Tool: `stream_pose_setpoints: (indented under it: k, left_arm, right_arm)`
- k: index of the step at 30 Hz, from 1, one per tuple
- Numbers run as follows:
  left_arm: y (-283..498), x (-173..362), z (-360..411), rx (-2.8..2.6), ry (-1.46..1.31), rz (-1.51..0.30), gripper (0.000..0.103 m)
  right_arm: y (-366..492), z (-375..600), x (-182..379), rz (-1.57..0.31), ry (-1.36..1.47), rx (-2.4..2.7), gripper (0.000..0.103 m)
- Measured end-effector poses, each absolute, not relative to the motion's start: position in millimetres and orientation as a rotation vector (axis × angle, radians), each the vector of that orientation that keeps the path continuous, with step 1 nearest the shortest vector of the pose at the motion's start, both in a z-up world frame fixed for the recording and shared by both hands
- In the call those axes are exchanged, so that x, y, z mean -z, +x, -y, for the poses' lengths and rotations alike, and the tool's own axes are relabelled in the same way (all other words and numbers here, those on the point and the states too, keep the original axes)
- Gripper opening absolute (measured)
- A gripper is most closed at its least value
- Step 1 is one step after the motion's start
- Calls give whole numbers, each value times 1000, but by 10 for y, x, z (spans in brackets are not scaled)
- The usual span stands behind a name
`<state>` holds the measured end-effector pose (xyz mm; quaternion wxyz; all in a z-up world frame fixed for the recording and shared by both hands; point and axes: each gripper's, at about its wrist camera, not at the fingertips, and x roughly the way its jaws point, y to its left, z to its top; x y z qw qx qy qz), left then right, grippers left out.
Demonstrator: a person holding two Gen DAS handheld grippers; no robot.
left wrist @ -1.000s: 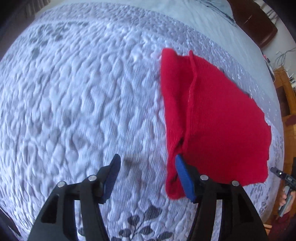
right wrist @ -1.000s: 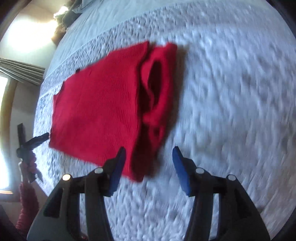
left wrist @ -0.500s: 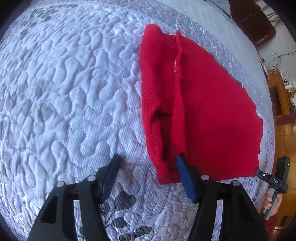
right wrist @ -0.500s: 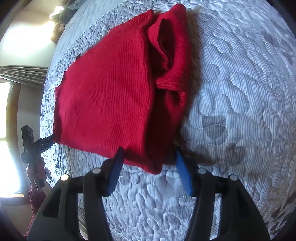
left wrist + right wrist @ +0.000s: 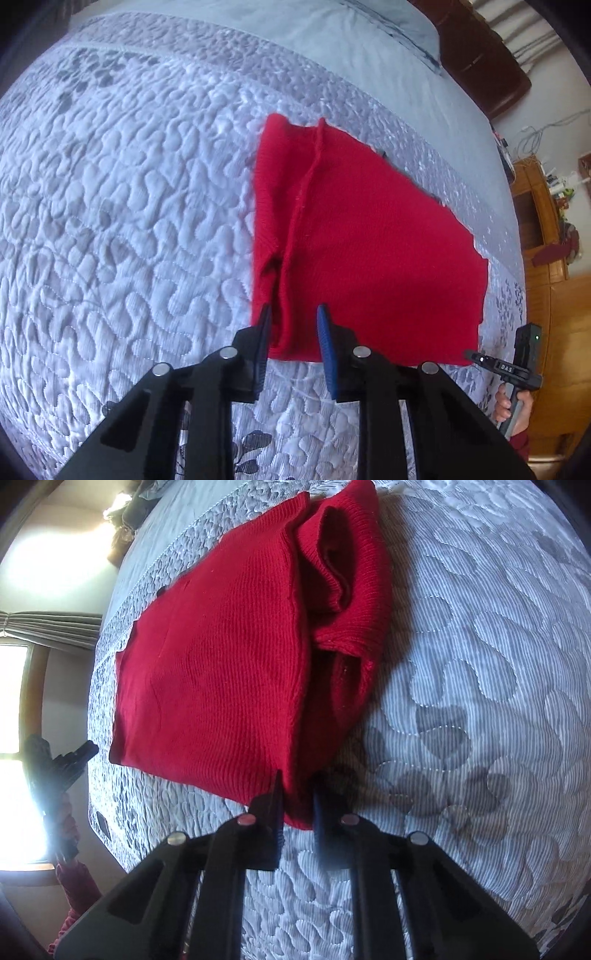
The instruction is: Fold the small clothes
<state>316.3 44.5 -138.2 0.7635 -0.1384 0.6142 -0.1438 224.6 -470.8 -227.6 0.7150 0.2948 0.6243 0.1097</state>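
Both your hand-held grippers have narrowed: the left hand-held gripper (image 5: 291,314) and right hand-held gripper (image 5: 297,781) now pinch near corners of the red knitted garment (image 5: 362,251) lying on the quilted grey bedspread (image 5: 129,221). You look ready to lift and fold.

The bed (image 5: 122,206) carries a pale grey-white quilted cover (image 5: 480,686) stitched in winding, pebble-like shapes, with darker grey leaf and flower prints near its edges. A band of finer quilting runs across it, and beyond that band lies a plain light-blue sheet (image 5: 295,33). A red knitted sweater (image 5: 362,251) lies flat on the cover, folded, one sleeve (image 5: 351,565) doubled over along its side, bunched and ridged.
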Motion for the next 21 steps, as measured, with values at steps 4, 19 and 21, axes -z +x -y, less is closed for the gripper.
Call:
stream_pose_setpoints:
  k: [4, 19, 21]
  left_arm:
    - [3270, 1565, -93, 345, -182, -1393, 25]
    - [3317, 1926, 21, 376, -92, -1463, 37]
    - [3276, 1756, -106, 375, -114, -1426, 47]
  right_arm:
    - [2250, 4690, 2272, -1390, 649, -218, 11]
    - [2287, 4666, 2199, -1443, 659, -102, 10]
    - [2320, 4647, 2073, -1448, 649, -84, 10]
